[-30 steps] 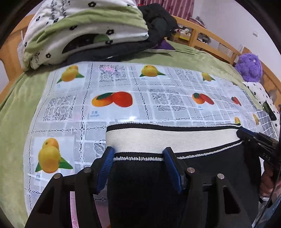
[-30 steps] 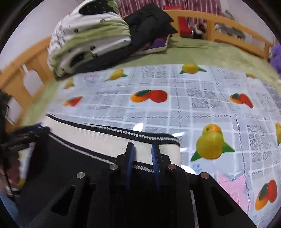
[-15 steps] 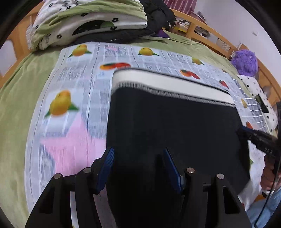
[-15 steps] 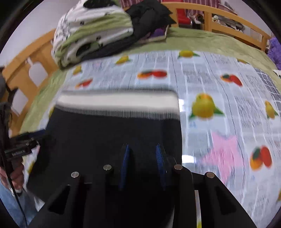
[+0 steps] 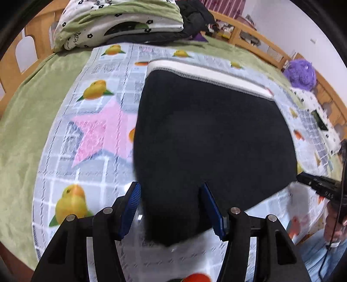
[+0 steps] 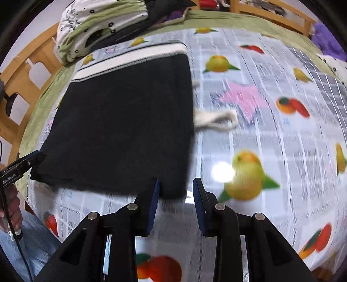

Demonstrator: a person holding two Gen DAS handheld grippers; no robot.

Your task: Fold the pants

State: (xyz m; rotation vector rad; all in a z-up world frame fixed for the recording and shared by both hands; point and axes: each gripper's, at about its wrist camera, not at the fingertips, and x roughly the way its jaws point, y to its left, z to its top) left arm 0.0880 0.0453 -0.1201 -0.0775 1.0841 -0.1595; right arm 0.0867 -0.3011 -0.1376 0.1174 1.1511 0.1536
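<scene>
Black pants (image 5: pixel 212 134) (image 6: pixel 125 117) lie folded flat on the fruit-print tablecloth (image 5: pixel 91 151), their white waistband (image 5: pixel 206 71) (image 6: pixel 130 58) at the far end. My left gripper (image 5: pixel 170 195) hovers open over the near left corner, and black fabric shows between its blue pads without being pinched. My right gripper (image 6: pixel 176 186) is open over the near right corner, and it also shows at the pants' right edge in the left wrist view (image 5: pixel 303 180). A white drawstring (image 6: pixel 216 121) pokes out on the right side.
A pile of green and white bedding (image 5: pixel 117 23) and a black jacket (image 5: pixel 195 17) sit at the far end of the bed. A purple plush toy (image 5: pixel 301 73) lies by the wooden rail (image 5: pixel 249 32). A person's hand and jeans (image 6: pixel 13 227) are at the near edge.
Both grippers have drawn back from the waistband to the pants' near edge, while the pants stayed on the cloth. The right jaws stand wider than a second ago.
</scene>
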